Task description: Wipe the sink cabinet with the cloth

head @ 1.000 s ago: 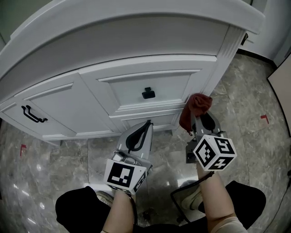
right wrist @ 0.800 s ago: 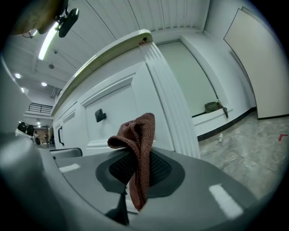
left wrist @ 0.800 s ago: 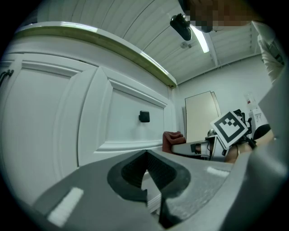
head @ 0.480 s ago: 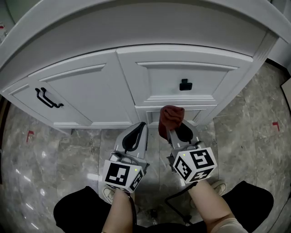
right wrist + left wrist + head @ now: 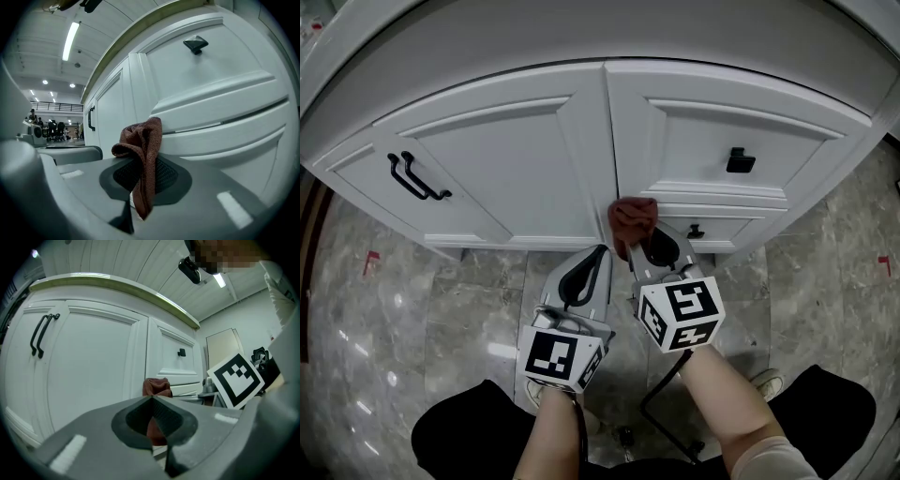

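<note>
— What does the sink cabinet [image 5: 487, 56] hold?
— We cannot tell: its door [image 5: 520, 173] and drawers [image 5: 712, 150] are shut. In the head view the black bar handle [image 5: 417, 176] sits at ten o'clock and the square knob [image 5: 739, 160] at two.
— What do the gripper views add?
— The right gripper view shows us a lit hall [image 5: 51, 126] far off at nine o'clock. Only the head view shows the grey marble floor [image 5: 441, 309].
— And the jaws?
— The right gripper [image 5: 649, 246] has its jaws clamped on the red-brown cloth [image 5: 632, 221]. The cloth's bunched top lies at the post between door and drawers, at twelve o'clock of that gripper. The left gripper [image 5: 600, 255], just at nine o'clock of the right one, has its jaws closed tip to tip with nothing between them.
</note>
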Available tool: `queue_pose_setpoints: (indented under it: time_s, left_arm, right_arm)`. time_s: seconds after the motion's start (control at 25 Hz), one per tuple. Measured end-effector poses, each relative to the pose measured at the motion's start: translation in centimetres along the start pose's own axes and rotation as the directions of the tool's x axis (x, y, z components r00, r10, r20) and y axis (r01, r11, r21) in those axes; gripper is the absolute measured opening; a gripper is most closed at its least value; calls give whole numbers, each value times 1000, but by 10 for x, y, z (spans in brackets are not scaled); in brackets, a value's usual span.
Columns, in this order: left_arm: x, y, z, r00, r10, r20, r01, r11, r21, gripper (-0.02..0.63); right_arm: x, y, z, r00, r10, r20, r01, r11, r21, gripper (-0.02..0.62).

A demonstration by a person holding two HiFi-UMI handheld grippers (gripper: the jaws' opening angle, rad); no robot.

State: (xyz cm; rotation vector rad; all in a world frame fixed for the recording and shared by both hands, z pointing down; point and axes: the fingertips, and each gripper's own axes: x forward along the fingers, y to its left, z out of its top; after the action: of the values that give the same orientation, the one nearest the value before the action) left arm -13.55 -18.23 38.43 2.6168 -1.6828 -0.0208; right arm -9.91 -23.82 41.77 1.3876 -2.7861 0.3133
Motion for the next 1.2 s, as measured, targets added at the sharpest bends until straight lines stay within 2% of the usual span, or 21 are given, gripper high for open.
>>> queue_pose_setpoints:
  time_s: [0.16,0.56,0.92,1.2]
  left_arm:
    - [0,0,-6,1000,-4,-2,4,1000,-12,0]
    - [17,-27,-2,999,-48,10,48,999,-17,0]
    - [44,-67,-11,993,-118,5,118,993,-14,0]
    - [61,-91,-18,988,-155,-8,155,988,-18,0]
  right_arm:
    - [-2,-5,-1,1000,-23,-3,23,999,-46,78]
    - [-28,-47,0,995,-101,-25,99,994,-50,78]
    - [-62,-98,3,985,-170,-24,168,985,-43,80]
    - [-97,-152,7,961,-275,-21,274,961,-39,80]
